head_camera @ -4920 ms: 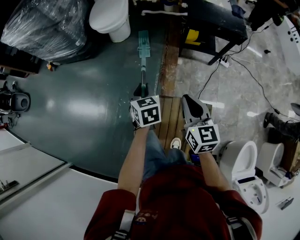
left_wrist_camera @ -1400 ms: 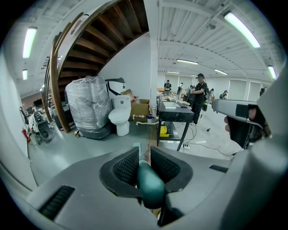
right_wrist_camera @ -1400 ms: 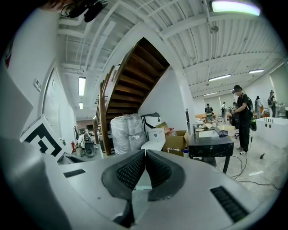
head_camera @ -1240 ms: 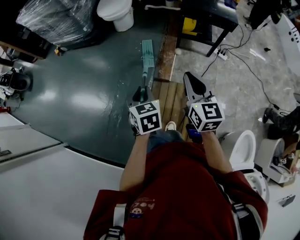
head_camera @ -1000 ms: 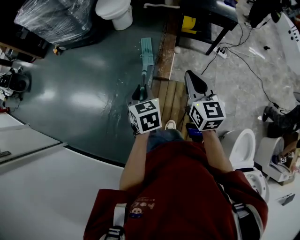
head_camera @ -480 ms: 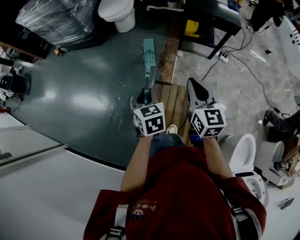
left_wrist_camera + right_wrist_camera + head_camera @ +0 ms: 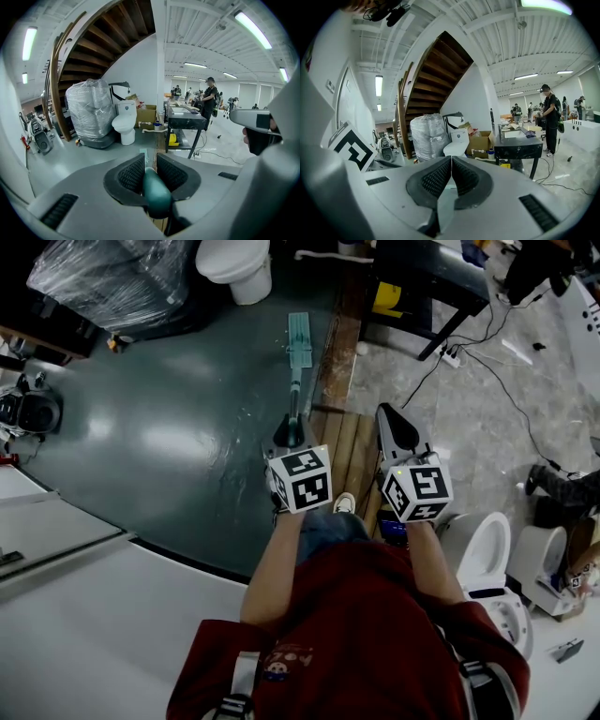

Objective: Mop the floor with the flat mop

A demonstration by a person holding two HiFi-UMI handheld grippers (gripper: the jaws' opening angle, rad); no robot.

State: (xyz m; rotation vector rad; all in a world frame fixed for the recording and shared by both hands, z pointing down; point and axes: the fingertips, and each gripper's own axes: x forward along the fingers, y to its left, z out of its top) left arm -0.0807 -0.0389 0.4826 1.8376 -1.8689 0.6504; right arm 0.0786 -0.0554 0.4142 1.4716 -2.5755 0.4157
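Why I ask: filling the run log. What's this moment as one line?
left gripper shut on mop handle | right gripper shut, empty | mop head on floor

The person wore a dark red top point(image 7: 356, 634) with a small emblem point(image 7: 281, 653), blue jeans point(image 7: 323, 526) and a pale shoe point(image 7: 343, 503). The left grey tongs point(image 7: 290, 427) and right grey tongs point(image 7: 389, 418) each bore a white cube with black square markers point(image 7: 300, 480).

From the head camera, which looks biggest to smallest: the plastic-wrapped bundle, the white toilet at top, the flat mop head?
1. Plastic-wrapped bundle, largest.
2. White toilet, next, though the frame cuts it off.
3. Flat mop head, smallest.
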